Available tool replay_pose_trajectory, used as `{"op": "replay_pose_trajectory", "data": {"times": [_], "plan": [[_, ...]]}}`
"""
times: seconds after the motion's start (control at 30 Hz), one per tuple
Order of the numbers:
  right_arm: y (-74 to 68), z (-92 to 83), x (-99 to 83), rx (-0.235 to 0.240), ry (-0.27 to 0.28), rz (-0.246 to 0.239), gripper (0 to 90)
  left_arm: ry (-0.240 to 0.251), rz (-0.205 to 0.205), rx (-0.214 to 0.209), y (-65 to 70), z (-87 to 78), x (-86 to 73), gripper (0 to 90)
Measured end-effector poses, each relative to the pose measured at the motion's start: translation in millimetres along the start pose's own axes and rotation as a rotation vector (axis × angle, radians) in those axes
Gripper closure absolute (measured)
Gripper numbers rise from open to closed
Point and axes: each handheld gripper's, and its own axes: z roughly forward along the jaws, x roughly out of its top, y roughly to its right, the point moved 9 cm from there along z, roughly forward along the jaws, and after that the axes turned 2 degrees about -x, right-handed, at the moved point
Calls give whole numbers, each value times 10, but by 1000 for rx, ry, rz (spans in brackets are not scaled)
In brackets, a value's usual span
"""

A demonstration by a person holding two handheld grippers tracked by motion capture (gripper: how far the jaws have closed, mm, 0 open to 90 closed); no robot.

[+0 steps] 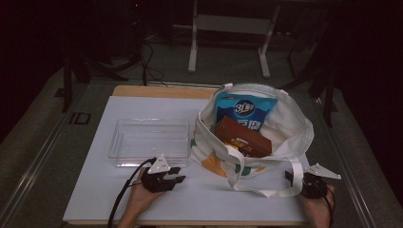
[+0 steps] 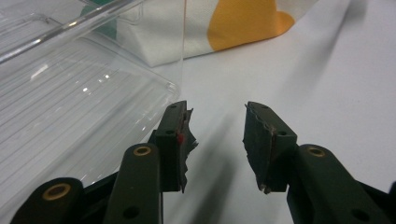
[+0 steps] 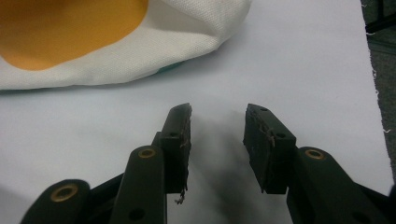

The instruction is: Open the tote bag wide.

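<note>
Resting low on the white table sheet, the left gripper lies in the person's left hand, just in front of the clear rectangular plastic tray. In the left gripper view its two black jaws stand apart with only the bare sheet between them, and the near corner of the tray is just beside the left jaw. The right gripper sits at the near right edge of the sheet, close to the white strap of the cream cloth tote bag with orange and green print. In the right gripper view its jaws are also parted and hold nothing; the bag's cream and orange side is a little ahead of them, not touching.

The bag stands open on the right part of the sheet, touching the tray's right side. Inside it a brown rectangular box lies tilted against a blue snack packet, which stands behind it.
</note>
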Motion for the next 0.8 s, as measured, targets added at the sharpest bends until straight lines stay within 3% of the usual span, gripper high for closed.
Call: {"op": "replay_pose_trajectory", "data": {"times": [0.33, 0.7, 0.8], "plan": [[0, -15, 7, 36, 12, 17, 626, -26, 25, 21, 9, 21, -12, 623], [-84, -74, 75, 59, 37, -20, 657, -34, 38, 27, 16, 22, -12, 672], [-107, -135, 188, 74, 72, -28, 678, -61, 55, 27, 46, 10, -37, 689]]}}
